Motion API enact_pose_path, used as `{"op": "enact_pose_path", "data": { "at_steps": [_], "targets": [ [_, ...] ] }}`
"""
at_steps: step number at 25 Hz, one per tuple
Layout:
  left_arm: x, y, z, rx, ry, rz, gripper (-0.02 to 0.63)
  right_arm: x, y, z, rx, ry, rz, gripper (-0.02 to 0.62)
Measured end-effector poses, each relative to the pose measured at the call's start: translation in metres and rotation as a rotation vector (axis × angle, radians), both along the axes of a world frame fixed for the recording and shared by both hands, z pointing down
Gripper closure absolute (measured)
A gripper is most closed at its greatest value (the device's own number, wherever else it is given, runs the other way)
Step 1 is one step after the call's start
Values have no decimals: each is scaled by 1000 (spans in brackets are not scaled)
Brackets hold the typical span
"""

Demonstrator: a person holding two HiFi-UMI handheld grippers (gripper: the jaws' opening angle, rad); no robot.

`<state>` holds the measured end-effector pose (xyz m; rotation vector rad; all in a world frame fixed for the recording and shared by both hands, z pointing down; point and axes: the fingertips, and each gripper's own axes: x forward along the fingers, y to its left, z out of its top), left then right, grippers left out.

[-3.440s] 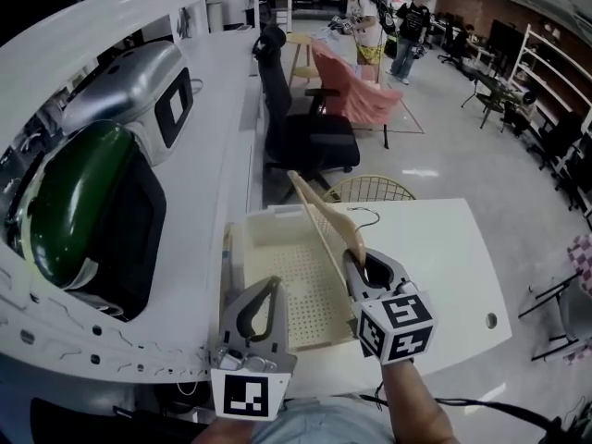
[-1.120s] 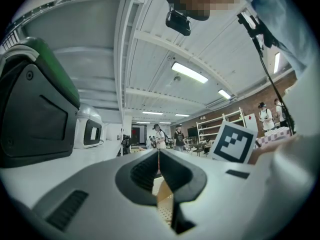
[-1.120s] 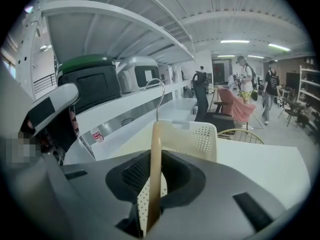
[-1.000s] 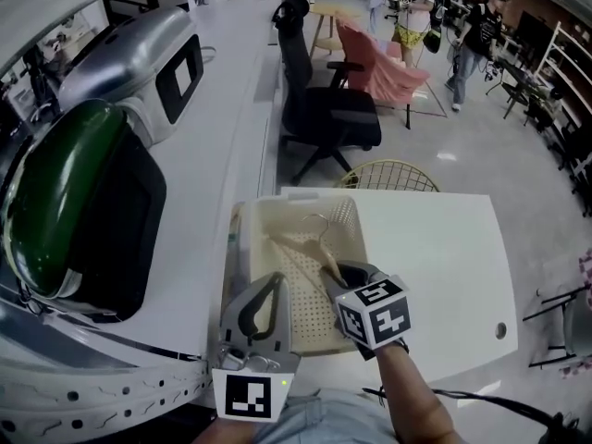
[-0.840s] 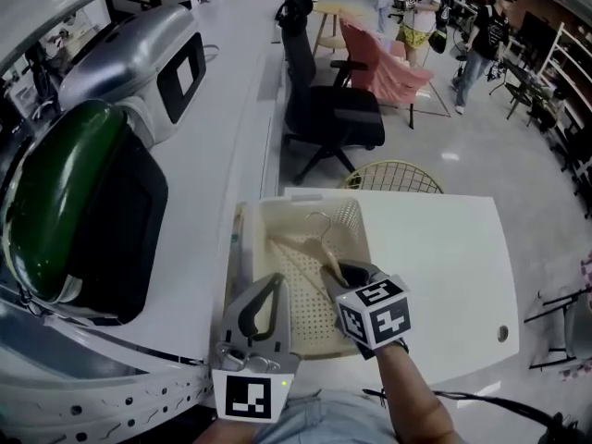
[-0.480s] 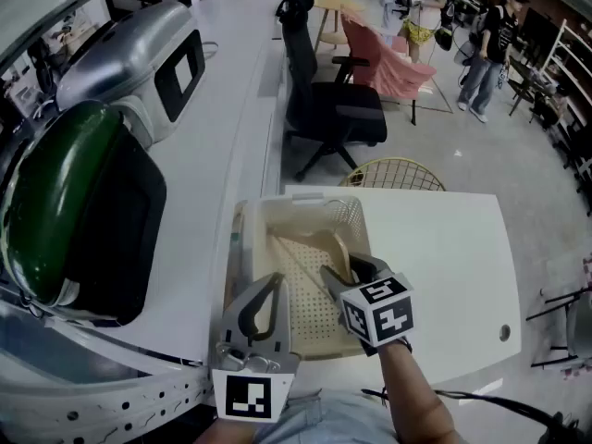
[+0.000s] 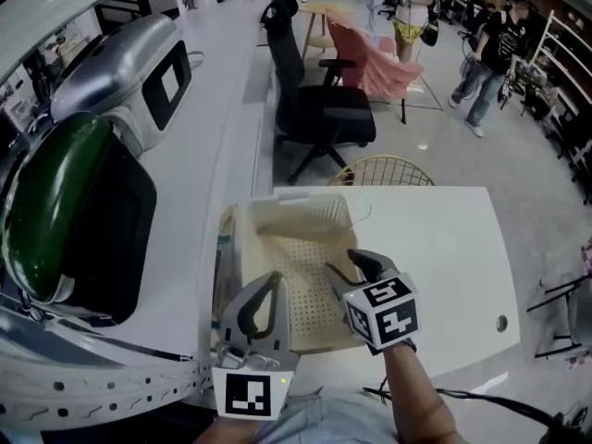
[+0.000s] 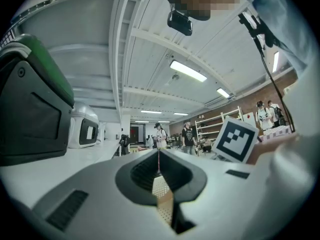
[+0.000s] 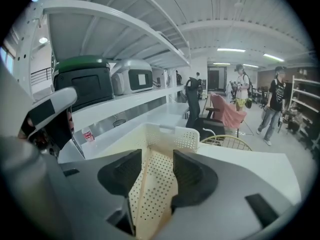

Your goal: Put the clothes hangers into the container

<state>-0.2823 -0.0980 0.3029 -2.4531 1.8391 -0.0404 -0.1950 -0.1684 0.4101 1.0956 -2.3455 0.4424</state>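
Observation:
A cream perforated basket (image 7: 242,248) stands on the white table (image 7: 444,248). A pale wooden hanger (image 7: 294,218) lies inside it along the far part, and its wire hook (image 7: 367,214) reaches over the right rim. My right gripper (image 7: 347,263) hovers over the basket's near right side. Its jaws have just been opening and stand open with nothing between them. In the right gripper view the basket (image 9: 165,134) shows past the right gripper (image 9: 157,159). My left gripper (image 7: 274,281) is at the basket's near edge, level, its fingertips (image 8: 159,156) meeting.
A green machine (image 7: 65,202) and a silver one (image 7: 129,63) stand on the long counter at left. A black office chair (image 7: 314,109) and a yellow wire chair (image 7: 384,171) are beyond the table. People stand far back right. A hole (image 7: 500,323) marks the table's right corner.
The right gripper's jaws opened and let go of the hanger, then drew back toward me. The hanger now lies free in the basket. The left gripper has stayed put.

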Motion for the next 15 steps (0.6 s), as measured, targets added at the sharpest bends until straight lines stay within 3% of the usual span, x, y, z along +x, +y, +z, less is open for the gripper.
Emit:
{"op": "enact_pose_path", "data": {
  "at_steps": [8, 15],
  "targets": [
    [25, 0, -6, 15, -11, 48, 594, 30, 6, -19, 63, -75, 59, 393],
    [40, -2, -16, 30, -14, 64, 594, 52, 10, -55, 204, -151, 89, 421]
  ]
}}
